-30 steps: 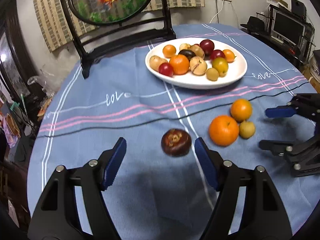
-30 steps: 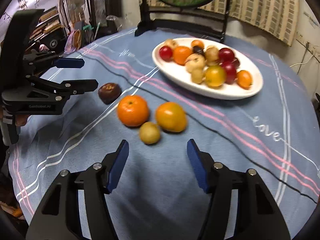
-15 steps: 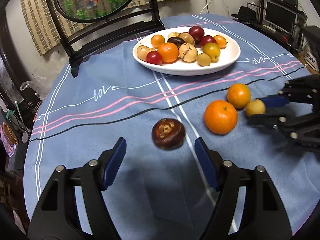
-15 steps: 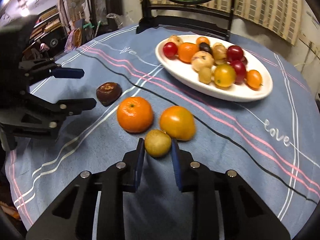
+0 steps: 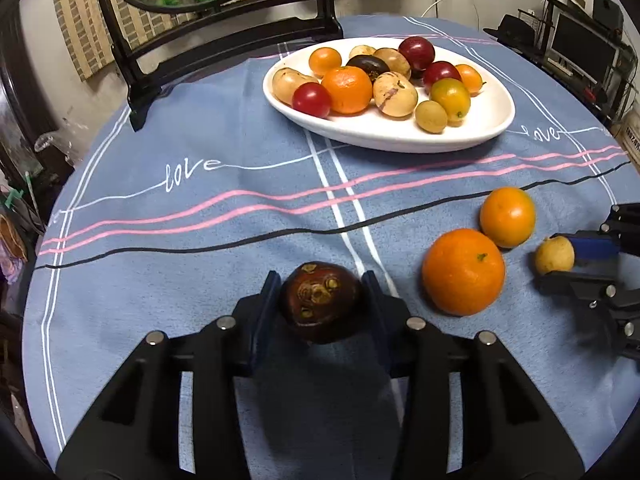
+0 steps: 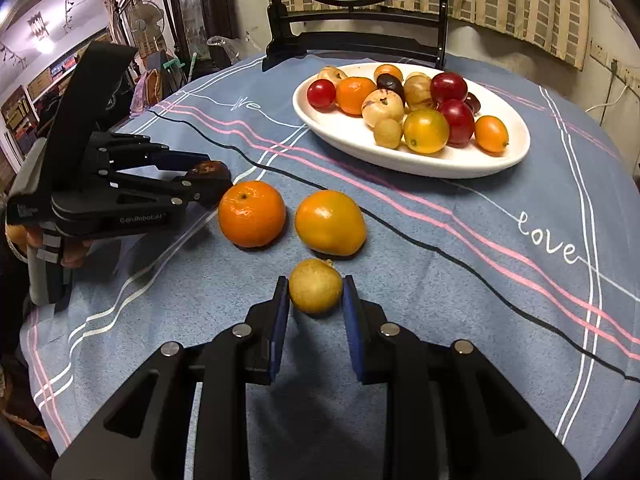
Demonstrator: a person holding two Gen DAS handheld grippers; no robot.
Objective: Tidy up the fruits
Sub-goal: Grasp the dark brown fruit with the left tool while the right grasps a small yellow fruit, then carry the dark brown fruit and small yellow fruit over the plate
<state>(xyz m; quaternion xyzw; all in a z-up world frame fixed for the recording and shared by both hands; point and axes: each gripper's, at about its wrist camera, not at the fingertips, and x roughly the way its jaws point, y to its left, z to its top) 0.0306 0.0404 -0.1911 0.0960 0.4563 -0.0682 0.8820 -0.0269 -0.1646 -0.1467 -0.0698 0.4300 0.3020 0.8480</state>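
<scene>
My left gripper (image 5: 320, 292) is shut on a dark brown round fruit (image 5: 320, 306) just above the blue cloth; both also show at the left of the right wrist view (image 6: 208, 182). My right gripper (image 6: 316, 292) is shut on a small yellow fruit (image 6: 316, 286), which also shows at the right of the left wrist view (image 5: 555, 255). A round orange (image 6: 252, 214) and a yellow-orange fruit (image 6: 330, 222) lie on the cloth between the grippers. A white oval plate (image 6: 420, 160) with several fruits stands farther back.
A black stand holding a round fish picture (image 5: 224, 24) stands behind the plate at the table's far edge. The round table's edge (image 6: 624, 184) drops off at the right. Furniture and clutter (image 6: 48, 80) stand beyond the left side.
My left gripper moved forward and closed on the brown fruit. My right gripper closed on the small yellow fruit a half second earlier and still grips it.
</scene>
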